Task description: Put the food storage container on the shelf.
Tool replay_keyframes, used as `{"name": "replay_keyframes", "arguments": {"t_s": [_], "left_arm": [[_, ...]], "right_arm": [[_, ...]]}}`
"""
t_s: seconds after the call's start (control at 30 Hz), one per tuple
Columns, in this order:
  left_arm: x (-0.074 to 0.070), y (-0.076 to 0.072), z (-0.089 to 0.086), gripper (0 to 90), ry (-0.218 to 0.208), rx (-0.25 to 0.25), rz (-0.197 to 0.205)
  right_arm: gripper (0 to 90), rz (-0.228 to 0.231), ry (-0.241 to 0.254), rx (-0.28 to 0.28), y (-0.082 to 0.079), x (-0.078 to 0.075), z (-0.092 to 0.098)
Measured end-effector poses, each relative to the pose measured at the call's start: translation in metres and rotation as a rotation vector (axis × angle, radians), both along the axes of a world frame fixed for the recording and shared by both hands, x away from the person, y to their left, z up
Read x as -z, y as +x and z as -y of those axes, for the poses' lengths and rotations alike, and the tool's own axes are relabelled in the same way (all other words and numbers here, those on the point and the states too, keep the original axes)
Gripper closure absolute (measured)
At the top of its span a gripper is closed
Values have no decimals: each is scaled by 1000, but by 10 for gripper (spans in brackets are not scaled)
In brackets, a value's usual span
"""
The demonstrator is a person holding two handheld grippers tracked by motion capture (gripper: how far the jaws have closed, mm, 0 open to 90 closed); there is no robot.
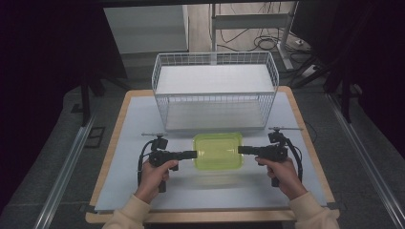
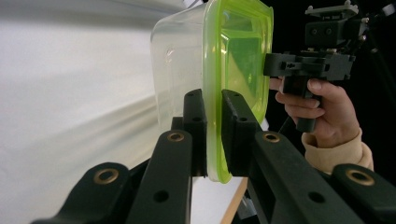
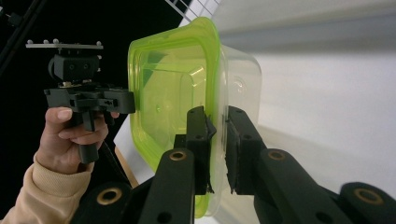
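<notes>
A clear plastic container with a lime-green lid (image 1: 218, 150) hangs just above the table, held level between both hands. My left gripper (image 1: 193, 154) is shut on the lid's left rim, and in the left gripper view its pads (image 2: 236, 122) pinch the green rim (image 2: 214, 135). At the opposite side my right gripper (image 1: 240, 150) is shut on the right rim; its own view has the green lid's edge (image 3: 215, 135) clamped between the pads (image 3: 198, 135). The other hand's gripper shows beyond the lid (image 2: 306, 63), (image 3: 88, 100).
A white wire basket (image 1: 215, 90) stands at the back of the table, just behind the container. A pale mat (image 1: 129, 138) covers the wooden tabletop. Dark floor, metal rails and cables surround the table.
</notes>
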State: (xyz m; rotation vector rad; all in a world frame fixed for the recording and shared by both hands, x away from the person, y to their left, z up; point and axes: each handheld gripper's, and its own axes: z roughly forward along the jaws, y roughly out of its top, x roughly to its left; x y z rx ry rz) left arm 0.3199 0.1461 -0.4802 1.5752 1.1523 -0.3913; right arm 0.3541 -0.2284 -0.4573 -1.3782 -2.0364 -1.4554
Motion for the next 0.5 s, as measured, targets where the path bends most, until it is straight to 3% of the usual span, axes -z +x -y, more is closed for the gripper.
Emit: {"name": "replay_keyframes", "arguments": {"t_s": [0.3,0.5], "left_arm": [[-30,7,-1,819,-6,-1,40],[-42,12,-3,820,-4,-3,46]], "right_arm": [[812,49,12,4,3,-33,0],[812,62,13,9,7,-44,-2]]}}
